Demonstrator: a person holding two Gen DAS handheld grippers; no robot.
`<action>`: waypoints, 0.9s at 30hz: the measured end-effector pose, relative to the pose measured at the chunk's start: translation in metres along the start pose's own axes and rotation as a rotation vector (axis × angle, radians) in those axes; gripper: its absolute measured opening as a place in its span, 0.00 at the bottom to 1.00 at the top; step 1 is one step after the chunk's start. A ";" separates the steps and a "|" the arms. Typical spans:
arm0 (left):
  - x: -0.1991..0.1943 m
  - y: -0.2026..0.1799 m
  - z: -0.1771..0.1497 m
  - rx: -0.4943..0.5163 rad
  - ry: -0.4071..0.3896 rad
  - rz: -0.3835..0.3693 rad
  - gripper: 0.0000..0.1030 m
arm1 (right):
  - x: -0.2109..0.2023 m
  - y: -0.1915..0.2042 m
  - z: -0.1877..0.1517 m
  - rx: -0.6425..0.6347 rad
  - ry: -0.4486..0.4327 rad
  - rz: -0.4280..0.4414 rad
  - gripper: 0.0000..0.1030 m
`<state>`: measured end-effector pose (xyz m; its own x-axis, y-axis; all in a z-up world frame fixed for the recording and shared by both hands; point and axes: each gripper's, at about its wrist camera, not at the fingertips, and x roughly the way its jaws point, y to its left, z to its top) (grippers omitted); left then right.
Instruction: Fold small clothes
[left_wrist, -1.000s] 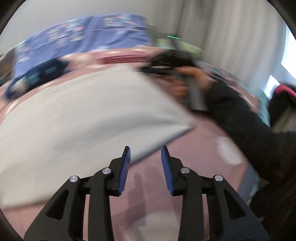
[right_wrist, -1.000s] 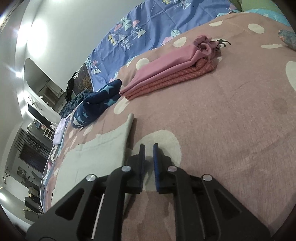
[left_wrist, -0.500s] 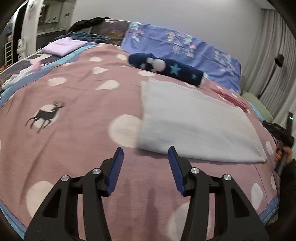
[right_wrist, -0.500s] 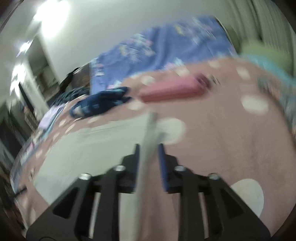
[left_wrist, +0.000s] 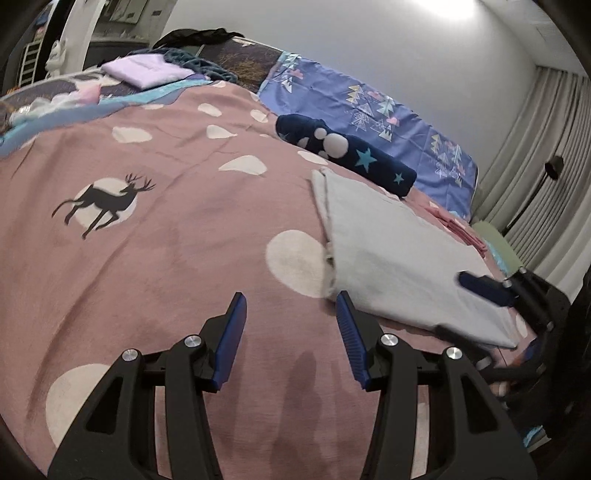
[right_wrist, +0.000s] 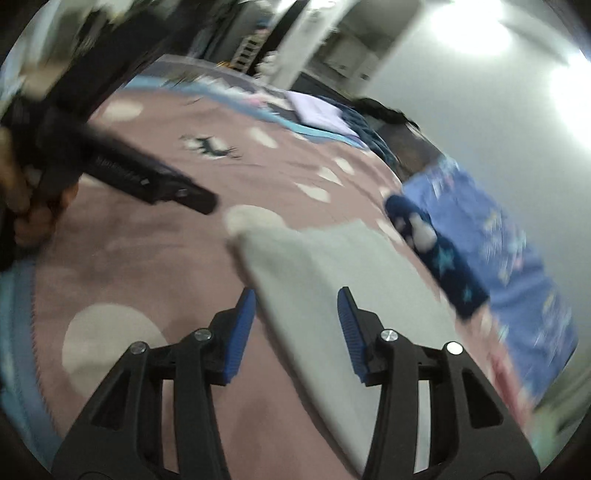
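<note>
Across the middle right of the left wrist view, a pale grey folded cloth garment (left_wrist: 399, 254) lies flat on a dusty-pink bedspread with cream dots and a black deer print (left_wrist: 177, 236). At the bottom of that frame the left gripper (left_wrist: 290, 321), black with blue ribbed pads, hovers over bare bedspread with its jaws partly apart and nothing between them; its right pad sits just beside the garment's near corner, and whether it touches cannot be told. At the right edge of the same view the right gripper (left_wrist: 491, 291) shows blurred over the garment's near right part.

Through the right wrist view, which is smeared by motion, the right gripper fills the bottom centre, its jaws opening, with the grey garment lying below and beyond the gap rather than pinched between the pads. At the upper left of this frame the left gripper appears as a dark bar held by a hand (right_wrist: 22, 199).

Beyond the garment, toward the upper right of the left wrist view, a rolled navy fleece item with pale stars and white dots (left_wrist: 343, 155) rests against a blue-violet patterned pillowcase (left_wrist: 369, 107). A lilac folded cloth (left_wrist: 144, 70) sits at the upper left.
</note>
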<state>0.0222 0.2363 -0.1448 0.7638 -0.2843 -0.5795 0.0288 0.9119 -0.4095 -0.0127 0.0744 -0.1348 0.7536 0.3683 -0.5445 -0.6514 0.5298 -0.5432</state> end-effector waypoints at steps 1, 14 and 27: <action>0.002 0.004 -0.001 -0.013 0.008 -0.008 0.49 | 0.009 0.011 0.006 -0.034 0.014 -0.006 0.45; 0.007 0.031 -0.006 -0.125 0.018 -0.188 0.51 | 0.080 0.032 0.031 -0.107 0.116 -0.179 0.45; -0.005 0.030 0.046 -0.117 0.004 -0.280 0.56 | 0.051 -0.016 0.039 0.139 -0.026 -0.083 0.03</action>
<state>0.0493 0.2786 -0.1217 0.7343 -0.5212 -0.4349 0.1633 0.7575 -0.6320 0.0399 0.1144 -0.1287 0.8075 0.3372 -0.4840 -0.5695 0.6594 -0.4908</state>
